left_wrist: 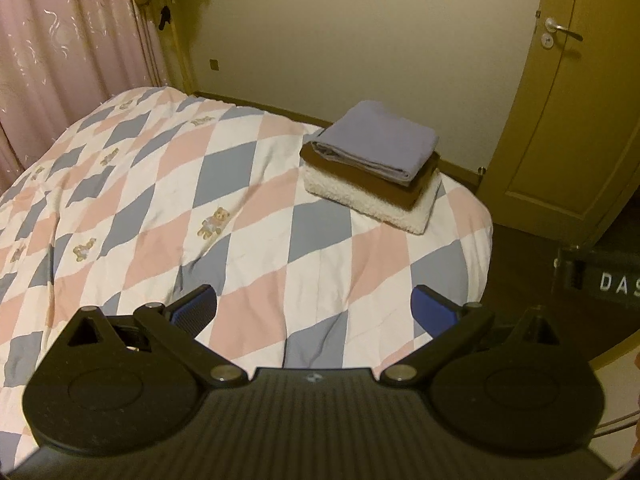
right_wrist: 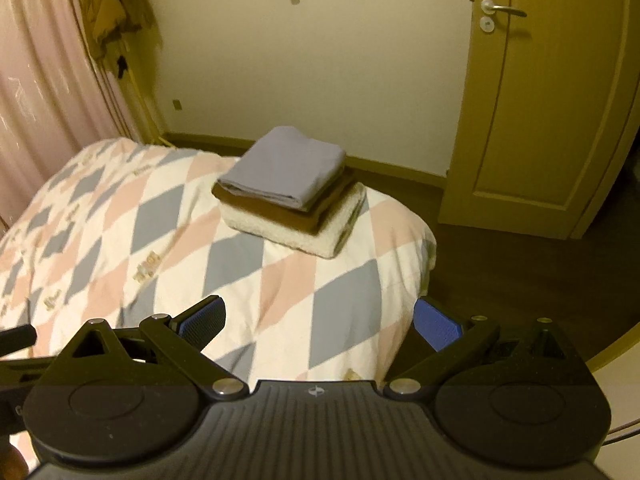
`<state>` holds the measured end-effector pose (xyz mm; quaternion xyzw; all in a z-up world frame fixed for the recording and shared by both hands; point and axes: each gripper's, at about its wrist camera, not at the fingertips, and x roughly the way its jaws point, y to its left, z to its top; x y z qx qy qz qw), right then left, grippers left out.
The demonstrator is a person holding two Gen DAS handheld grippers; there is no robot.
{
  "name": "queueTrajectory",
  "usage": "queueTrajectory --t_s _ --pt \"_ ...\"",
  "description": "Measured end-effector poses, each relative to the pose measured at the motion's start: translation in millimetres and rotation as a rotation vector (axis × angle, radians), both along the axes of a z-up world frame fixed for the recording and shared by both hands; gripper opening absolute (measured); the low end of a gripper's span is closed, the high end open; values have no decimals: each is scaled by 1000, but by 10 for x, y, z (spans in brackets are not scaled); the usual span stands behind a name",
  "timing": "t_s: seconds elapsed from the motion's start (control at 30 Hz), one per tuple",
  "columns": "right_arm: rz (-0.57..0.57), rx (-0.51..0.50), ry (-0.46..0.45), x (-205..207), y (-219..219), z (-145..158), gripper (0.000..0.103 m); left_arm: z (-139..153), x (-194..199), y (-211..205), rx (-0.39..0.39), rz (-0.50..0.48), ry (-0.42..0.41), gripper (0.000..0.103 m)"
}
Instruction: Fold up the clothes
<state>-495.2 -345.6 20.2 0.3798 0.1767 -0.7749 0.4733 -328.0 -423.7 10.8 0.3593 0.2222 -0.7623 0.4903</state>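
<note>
Nearest to us, the left gripper (left_wrist: 314, 308) and the right gripper (right_wrist: 320, 318) both stand spread wide and hold nothing, above the near part of the bed (left_wrist: 248, 216). Farther, at the bed's far corner, three folded clothes lie in one pile (left_wrist: 370, 166): a grey piece on a brown one, on a white fluffy one. We judge the folding is finished here; the next move needs a new garment, and we see none. Only the left view shows a black box (left_wrist: 600, 280) beside the bed; the right view shows more floor.
</note>
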Motion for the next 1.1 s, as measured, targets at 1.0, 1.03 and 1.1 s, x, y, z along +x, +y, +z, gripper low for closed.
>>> queueTrajectory --t_s 1.0,1.03,1.1 --pt "49 126 -26 -526 -806 -419 103 -374 -558 -777 88 39 -85 102" --pt "51 130 -27 -553 -839 -434 103 -390 -592 -813 91 38 -88 102" --pt "54 138 -29 -608 -901 -466 103 -419 -660 -878 97 36 -92 102"
